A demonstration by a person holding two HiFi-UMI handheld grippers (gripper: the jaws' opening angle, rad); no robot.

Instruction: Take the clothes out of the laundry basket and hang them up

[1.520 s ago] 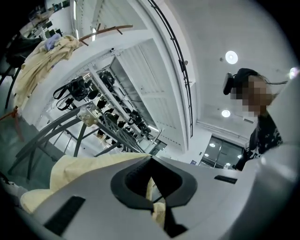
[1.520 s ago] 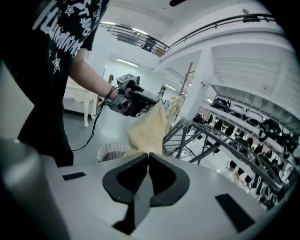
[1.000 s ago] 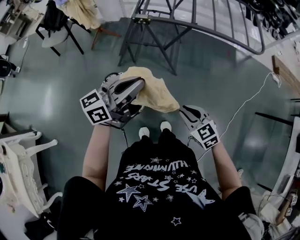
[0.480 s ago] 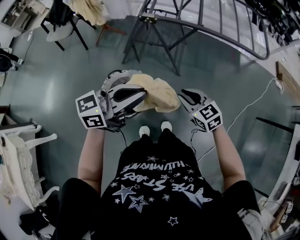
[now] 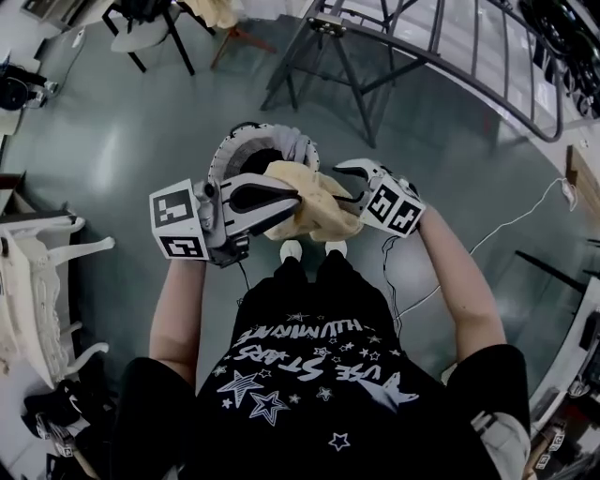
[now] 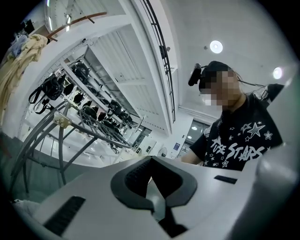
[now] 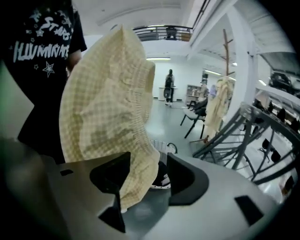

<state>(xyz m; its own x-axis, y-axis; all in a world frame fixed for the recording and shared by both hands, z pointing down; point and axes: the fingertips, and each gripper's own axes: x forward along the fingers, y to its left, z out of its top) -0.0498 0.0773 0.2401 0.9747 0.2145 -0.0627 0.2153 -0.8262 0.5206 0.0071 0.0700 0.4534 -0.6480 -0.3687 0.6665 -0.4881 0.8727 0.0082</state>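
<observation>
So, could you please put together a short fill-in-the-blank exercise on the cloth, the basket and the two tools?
1. The left tool is shut on a ___ cloth.
2. On the right tool, the jaws stand ___, with the cloth's edge between them.
3. Below both tools, the laundry basket stands on the ___.
Missing words: yellow; open; floor.
Note: the right tool's jaws have just been opening.

The cloth [image 5: 323, 211] hangs above the basket [image 5: 223, 157], rack [image 5: 330, 25] behind.
</observation>
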